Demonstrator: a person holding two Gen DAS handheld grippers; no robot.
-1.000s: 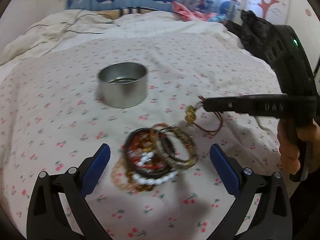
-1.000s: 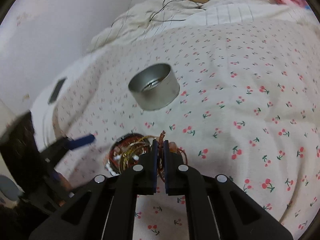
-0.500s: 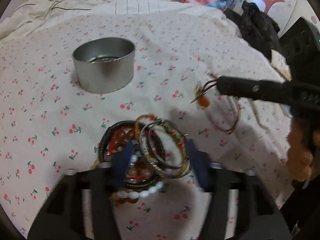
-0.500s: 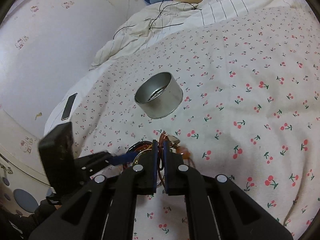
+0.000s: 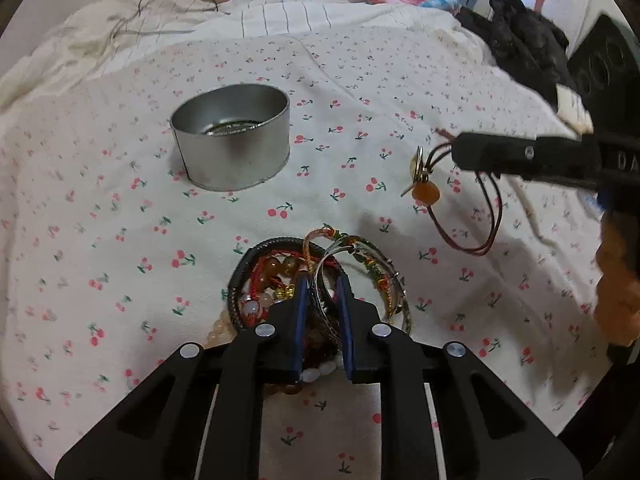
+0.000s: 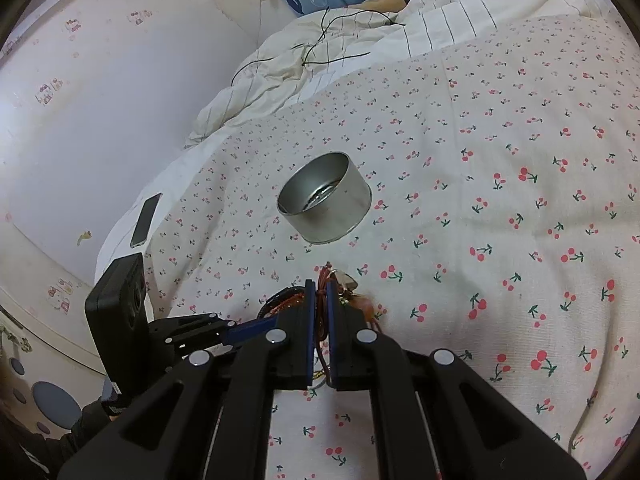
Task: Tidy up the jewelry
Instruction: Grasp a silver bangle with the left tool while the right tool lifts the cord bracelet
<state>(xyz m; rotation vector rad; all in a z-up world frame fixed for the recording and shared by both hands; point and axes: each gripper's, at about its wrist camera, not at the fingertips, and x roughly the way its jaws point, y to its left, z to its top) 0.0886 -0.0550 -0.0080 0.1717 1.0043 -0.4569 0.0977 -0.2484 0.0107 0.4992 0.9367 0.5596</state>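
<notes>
Surface: I am working over a bed sheet point(image 5: 120, 208), cream with small red cherries, lying soft and wrinkled under both claws.
Room: beyond the sheet, ahead of my claws, I see a rumpled striped blanket point(image 6: 440, 12) with thin dark cables point(image 6: 332, 36) across it, and blue cartoon-whale fabric behind that. A pale wall point(image 6: 100, 80) with tiny prints stands off to the left of my right claw.
Left claw point(image 5: 322, 286): pointing steeply down into the bracelet pile point(image 5: 276, 280); its blue-padded jaws are closing, with thin metal bangles point(image 5: 372, 264) and a red cord standing between them. I cannot tell whether the pads already press on them.
Bracelet pile: on the sheet right at my left claw's tips, a tangle of a dark braided ring, amber and white beads, and gold bangles leaning to its right.
Right claw point(image 6: 319, 286): clenched on a brown cord bracelet point(image 5: 476, 216), which hangs off the sheet with a gold disc and an orange bead dangling by the tips.
Tin point(image 5: 232, 136): round, silver, open-topped, upright on the sheet ahead of both claws, well apart from the pile.
Phone point(image 6: 146, 220): dark, flat on the bed's edge, far to my right claw's left.
Dark clothing point(image 5: 520, 36): heaped behind my right claw.
</notes>
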